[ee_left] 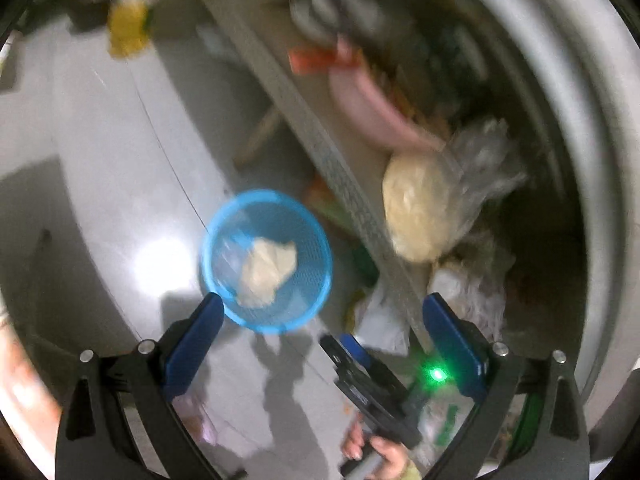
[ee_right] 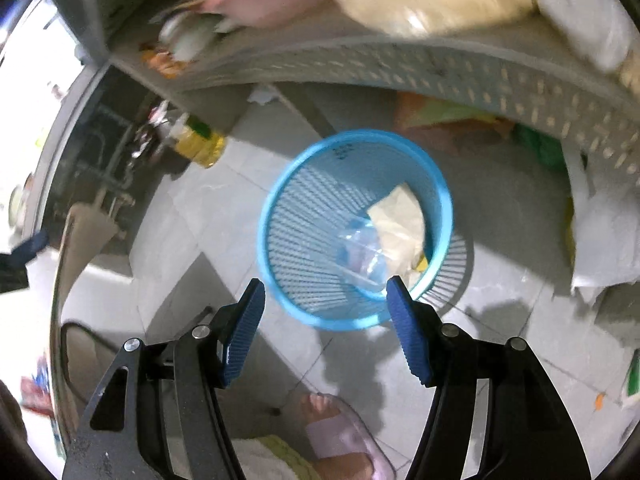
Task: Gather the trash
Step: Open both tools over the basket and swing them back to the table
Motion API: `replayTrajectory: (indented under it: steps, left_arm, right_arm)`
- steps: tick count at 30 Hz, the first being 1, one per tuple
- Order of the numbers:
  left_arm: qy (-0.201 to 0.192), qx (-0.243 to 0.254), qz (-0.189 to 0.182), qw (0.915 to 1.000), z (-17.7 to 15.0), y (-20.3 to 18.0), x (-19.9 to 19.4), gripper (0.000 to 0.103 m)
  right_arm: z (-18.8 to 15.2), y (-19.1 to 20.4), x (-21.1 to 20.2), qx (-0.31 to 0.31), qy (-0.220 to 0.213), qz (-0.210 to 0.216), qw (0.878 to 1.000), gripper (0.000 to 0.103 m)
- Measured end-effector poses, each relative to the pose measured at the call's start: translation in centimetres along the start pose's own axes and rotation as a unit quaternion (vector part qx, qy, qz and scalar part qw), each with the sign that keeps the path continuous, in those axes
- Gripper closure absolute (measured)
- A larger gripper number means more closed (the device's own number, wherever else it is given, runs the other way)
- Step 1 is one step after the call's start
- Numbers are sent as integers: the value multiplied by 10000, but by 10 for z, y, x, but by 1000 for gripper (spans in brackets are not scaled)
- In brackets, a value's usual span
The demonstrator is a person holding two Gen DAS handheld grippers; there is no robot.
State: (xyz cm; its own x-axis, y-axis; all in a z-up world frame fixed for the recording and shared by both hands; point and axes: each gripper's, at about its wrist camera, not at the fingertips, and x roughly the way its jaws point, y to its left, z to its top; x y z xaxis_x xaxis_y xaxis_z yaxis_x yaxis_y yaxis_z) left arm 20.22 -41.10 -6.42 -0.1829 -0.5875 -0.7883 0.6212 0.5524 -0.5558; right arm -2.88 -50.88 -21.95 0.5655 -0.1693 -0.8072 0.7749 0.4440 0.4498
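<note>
Two grippers were in view, both with jaws standing wide apart and nothing between the pads. The left gripper [ee_left: 320, 312] hung above the pale tiled floor [ee_left: 120, 160]; the right gripper [ee_right: 324, 292] pointed down at the blue mesh wastebasket [ee_right: 280, 208], which stood upright on the floor just beside a grey perforated shelf edge [ee_right: 480, 76].

Inside the wastebasket lay crumpled cream-coloured paper [ee_right: 396, 220] and a piece of clear plastic [ee_right: 360, 248], the plastic resting beside the paper near the bottom. From the left wrist view the same wastebasket [ee_left: 312, 304] showed the paper [ee_left: 268, 268] within it.

On the shelf surface sat a clear plastic bag holding a pale yellowish lump [ee_left: 416, 208], with a pink dish [ee_left: 368, 108] just behind it; both were blurred. A yellow bottle [ee_right: 200, 140] stood on the floor well apart from the wastebasket. A person's foot in a pink slipper [ee_right: 336, 428] was visible below the right gripper. Further items under the shelf were too blurred to identify.
</note>
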Motion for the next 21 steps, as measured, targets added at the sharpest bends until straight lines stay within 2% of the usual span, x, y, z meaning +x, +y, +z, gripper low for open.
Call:
replayTrajectory:
  steps: [4, 9, 11, 15, 21]
  left_arm:
    - [-461, 171, 131, 9987, -25, 2, -61, 6]
    - [-1217, 438, 362, 9909, -71, 6, -132, 6]
    - [-1267, 436, 348, 9904, -87, 12, -148, 6]
    - [-1496, 284, 386, 9876, -118, 31, -178, 6]
    - [-2214, 71, 686, 9727, -159, 67, -232, 6]
  right_arm:
    - [-6, 31, -43, -563, -348, -33, 9978, 30]
    - [-7, 72, -88, -1146, -762, -68, 9905, 21]
    - [-8, 90, -103, -1399, -913, -68, 9859, 17]
    - [-16, 134, -125, -1946, -1236, -229, 9728, 8]
    - [-37, 189, -140, -2753, -1459, -654, 9480, 8]
